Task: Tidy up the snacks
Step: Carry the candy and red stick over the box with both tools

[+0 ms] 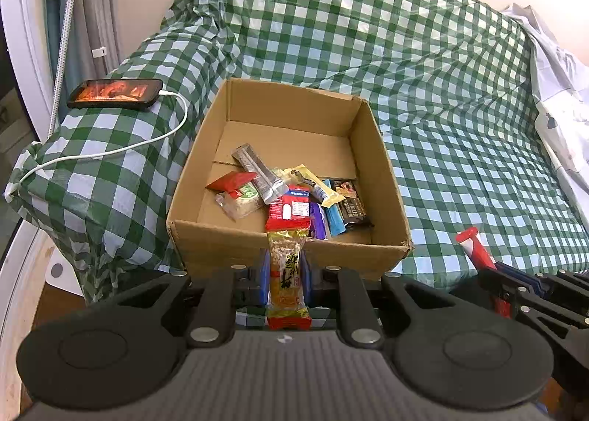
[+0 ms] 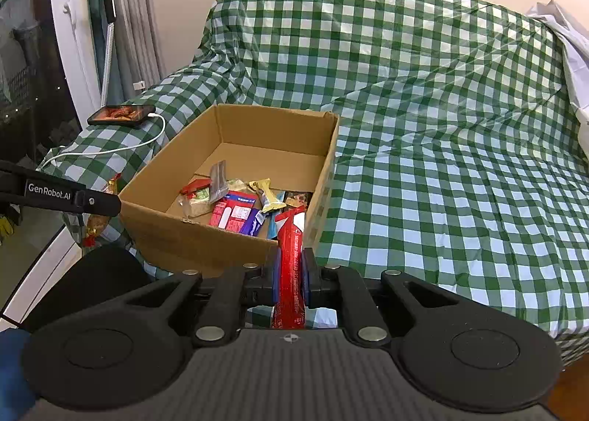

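Observation:
An open cardboard box (image 1: 206, 237) (image 2: 158, 222) sits on the green checked cloth and holds several snack packets (image 1: 294, 196) (image 2: 235, 207). My left gripper (image 1: 286, 273) is shut on a yellow snack bar with red ends (image 1: 286, 273), held just before the box's near wall. My right gripper (image 2: 291, 273) is shut on a long red snack stick (image 2: 291, 259), near the box's front right corner. The right gripper and its red stick also show in the left wrist view (image 1: 478, 248). The left gripper shows at the left of the right wrist view (image 2: 73, 196).
A phone (image 1: 114, 93) (image 2: 123, 115) on a white charging cable (image 1: 110, 152) lies on the covered armrest left of the box. The checked cloth (image 1: 460, 163) spreads wide to the right. A white sheet (image 1: 559, 97) lies at the far right. Curtains and a door frame stand at left.

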Demonstrator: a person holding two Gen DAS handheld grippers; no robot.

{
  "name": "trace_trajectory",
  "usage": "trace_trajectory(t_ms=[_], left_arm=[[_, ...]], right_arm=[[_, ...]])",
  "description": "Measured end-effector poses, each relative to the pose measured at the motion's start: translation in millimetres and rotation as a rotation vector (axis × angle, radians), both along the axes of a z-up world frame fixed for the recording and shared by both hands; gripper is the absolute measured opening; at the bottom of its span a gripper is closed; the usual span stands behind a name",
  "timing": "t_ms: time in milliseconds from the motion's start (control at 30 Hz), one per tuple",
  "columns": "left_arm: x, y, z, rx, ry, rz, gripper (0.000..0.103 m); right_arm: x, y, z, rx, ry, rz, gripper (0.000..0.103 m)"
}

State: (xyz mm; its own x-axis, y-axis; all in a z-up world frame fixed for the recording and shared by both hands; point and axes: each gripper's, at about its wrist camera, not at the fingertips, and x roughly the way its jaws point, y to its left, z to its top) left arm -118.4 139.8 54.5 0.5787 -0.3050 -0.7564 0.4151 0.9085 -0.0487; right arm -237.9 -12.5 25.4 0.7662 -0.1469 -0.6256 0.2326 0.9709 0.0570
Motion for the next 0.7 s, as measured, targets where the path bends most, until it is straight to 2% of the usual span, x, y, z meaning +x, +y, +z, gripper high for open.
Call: trace_trajectory(t_ms=[267, 700], left_arm=[[23, -1, -2, 0.000, 0.029, 0.025, 0.019], [88, -4, -2, 0.010, 0.052, 0.071, 0.019]], right_arm=[[17, -7, 1, 0.005, 0.019, -0.011, 0.012], [73, -5, 7, -0.012, 0.032, 0.034, 0.012]])
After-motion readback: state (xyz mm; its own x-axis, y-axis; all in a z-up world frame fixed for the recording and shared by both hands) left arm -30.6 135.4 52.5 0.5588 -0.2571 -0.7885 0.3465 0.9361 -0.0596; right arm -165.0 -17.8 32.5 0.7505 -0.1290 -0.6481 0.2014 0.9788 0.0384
